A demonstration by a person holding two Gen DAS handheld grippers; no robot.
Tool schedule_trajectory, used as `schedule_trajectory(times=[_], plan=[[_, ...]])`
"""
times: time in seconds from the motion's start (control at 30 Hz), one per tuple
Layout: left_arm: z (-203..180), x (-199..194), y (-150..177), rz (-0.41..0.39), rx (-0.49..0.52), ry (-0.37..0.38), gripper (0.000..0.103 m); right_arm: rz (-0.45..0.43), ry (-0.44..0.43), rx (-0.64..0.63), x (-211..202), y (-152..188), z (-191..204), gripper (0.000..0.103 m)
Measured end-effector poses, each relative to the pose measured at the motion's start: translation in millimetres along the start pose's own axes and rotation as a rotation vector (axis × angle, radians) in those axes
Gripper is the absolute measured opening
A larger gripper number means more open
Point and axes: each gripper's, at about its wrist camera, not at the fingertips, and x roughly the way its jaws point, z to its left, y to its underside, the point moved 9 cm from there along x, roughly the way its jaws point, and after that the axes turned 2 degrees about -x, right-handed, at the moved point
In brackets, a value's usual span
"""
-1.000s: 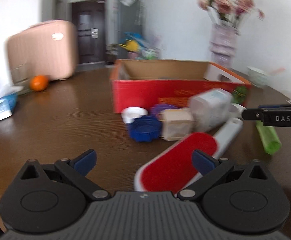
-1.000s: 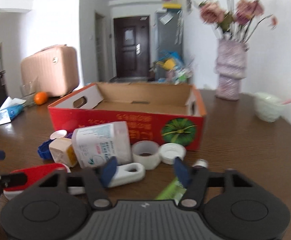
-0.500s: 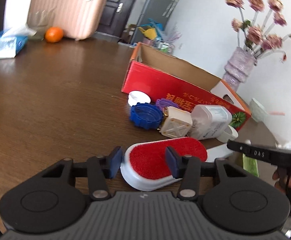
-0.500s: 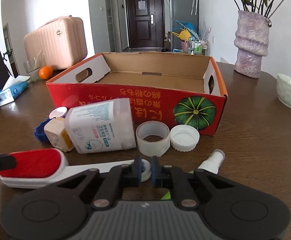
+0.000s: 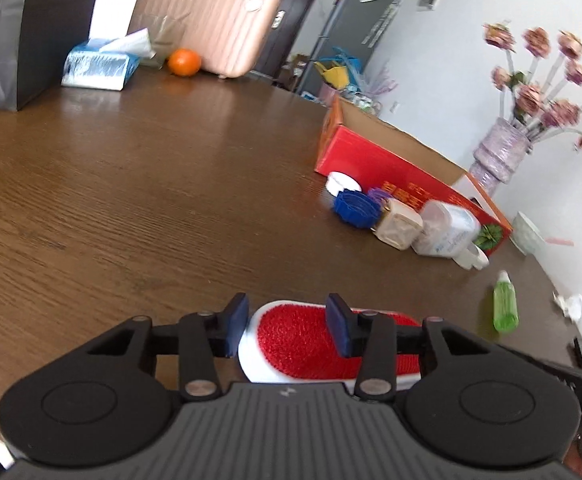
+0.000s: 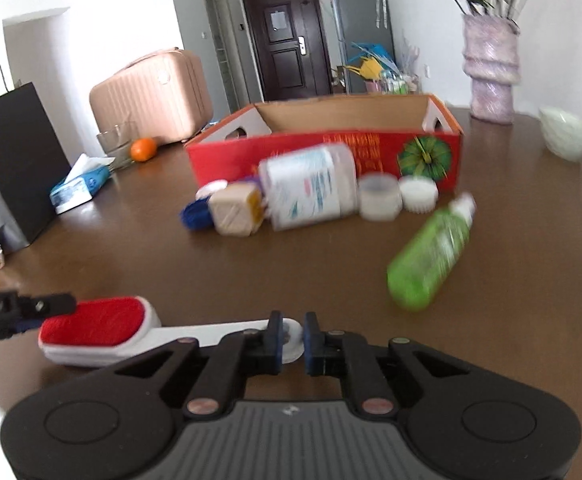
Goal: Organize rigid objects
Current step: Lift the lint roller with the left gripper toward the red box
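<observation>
A white lint brush with a red pad [image 5: 291, 344] is held above the brown table by both grippers. My left gripper [image 5: 287, 326] is shut on its red head. My right gripper [image 6: 291, 338] is shut on the end of its white handle [image 6: 211, 334]; the red head [image 6: 95, 322] shows at left. The open red cardboard box [image 6: 331, 148] stands behind a cluster of a white jar [image 6: 311, 192], a beige cube [image 6: 233, 212], a blue lid [image 6: 195, 216], a tape roll [image 6: 381, 200] and a white lid [image 6: 419, 194]. A green bottle [image 6: 431, 260] lies at the right.
At the table's far left are a tissue box [image 5: 99, 66], an orange [image 5: 185, 62] and a black paper bag [image 6: 15, 164]. A pink suitcase [image 5: 211, 16] stands behind. A flower vase [image 6: 491, 76] and a pale bowl [image 6: 563, 138] are at the far right.
My left gripper closed on the brush head and my right on the handle. Both have pulled the brush up and back from the clutter; the box looks farther away.
</observation>
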Motion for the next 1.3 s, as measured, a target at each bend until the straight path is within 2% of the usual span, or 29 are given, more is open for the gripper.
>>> schedule_trajectory(times=[0.1, 0.2, 0.33, 0.47, 0.5, 0.53, 0.57, 0.6, 0.63, 0.67, 0.7, 0.73, 0.77, 0.8, 0.83, 0.87, 0.93, 0.97, 1.0, 1.07, 1.17, 1.23, 1.3], plan=[[-15, -7, 5, 0.009, 0.03, 0.048, 0.043, -0.006, 0.02, 0.055, -25, 20, -6, 0.01], [-36, -14, 7, -0.005, 0.063, 0.094, 0.043, -0.041, 0.063, 0.095, -49, 26, -17, 0.01], [-57, -19, 4, -0.025, 0.094, 0.135, 0.043, -0.085, 0.101, 0.107, -69, 23, -31, 0.01], [-72, -15, -16, -0.048, 0.1, 0.168, 0.042, -0.136, 0.096, 0.112, -78, 6, -40, 0.01], [-79, -12, -25, -0.054, 0.108, 0.192, 0.038, -0.151, 0.096, 0.103, -78, -2, -41, 0.01], [-91, -9, -34, -0.034, 0.119, 0.275, 0.009, -0.165, 0.088, 0.096, -76, -11, -42, 0.006], [-105, -4, -41, -0.002, 0.112, 0.363, 0.007, -0.177, 0.035, 0.1, -72, -21, -41, 0.001], [-120, 0, -51, -0.007, 0.119, 0.399, 0.007, -0.181, -0.063, 0.122, -68, -33, -37, 0.0], [-133, 4, -60, -0.045, 0.164, 0.375, 0.007, -0.183, -0.123, 0.125, -62, -47, -32, 0.0], [-146, 10, -69, -0.111, 0.233, 0.341, 0.01, -0.205, -0.087, 0.087, -58, -61, -29, 0.0], [-153, 17, -76, -0.176, 0.284, 0.306, 0.013, -0.243, -0.015, 0.021, -51, -76, -27, 0.001], [-152, 27, -83, -0.224, 0.311, 0.251, 0.026, -0.255, 0.046, -0.019, -42, -86, -29, 0.001], [-144, 35, -87, -0.232, 0.311, 0.199, 0.038, -0.243, 0.08, -0.015, -32, -91, -34, 0.002], [-134, 36, -89, -0.22, 0.295, 0.192, 0.043, -0.23, 0.07, -0.013, -26, -92, -37, 0.002], [-122, 33, -91, -0.198, 0.269, 0.213, 0.054, -0.222, 0.035, -0.039, -24, -88, -34, 0.009], [-111, 26, -91, -0.182, 0.256, 0.223, 0.07, -0.213, 0.001, -0.063, -24, -83, -30, 0.011], [-84, 7, -90, -0.191, 0.274, 0.181, 0.094, -0.148, -0.082, -0.096, -18, -64, -24, 0.018], [-67, 0, -85, -0.198, 0.283, 0.125, 0.095, -0.108, -0.125, -0.08, -13, -56, -23, 0.02], [-51, -3, -78, -0.168, 0.281, 0.072, 0.095, -0.08, -0.169, -0.056, -7, -50, -21, 0.023], [-20, -4, -59, -0.066, 0.23, 0.017, 0.094, -0.031, -0.215, -0.005, 7, -44, -21, 0.023], [14, -7, -36, 0.026, 0.097, -0.005, 0.092, 0.026, -0.237, 0.023, 27, -42, -22, 0.026], [22, -7, -30, 0.051, 0.022, 0.014, 0.092, 0.051, -0.248, 0.035, 35, -42, -20, 0.026], [23, -7, -27, 0.07, -0.012, 0.043, 0.092, 0.076, -0.244, 0.04, 38, -41, -17, 0.026]])
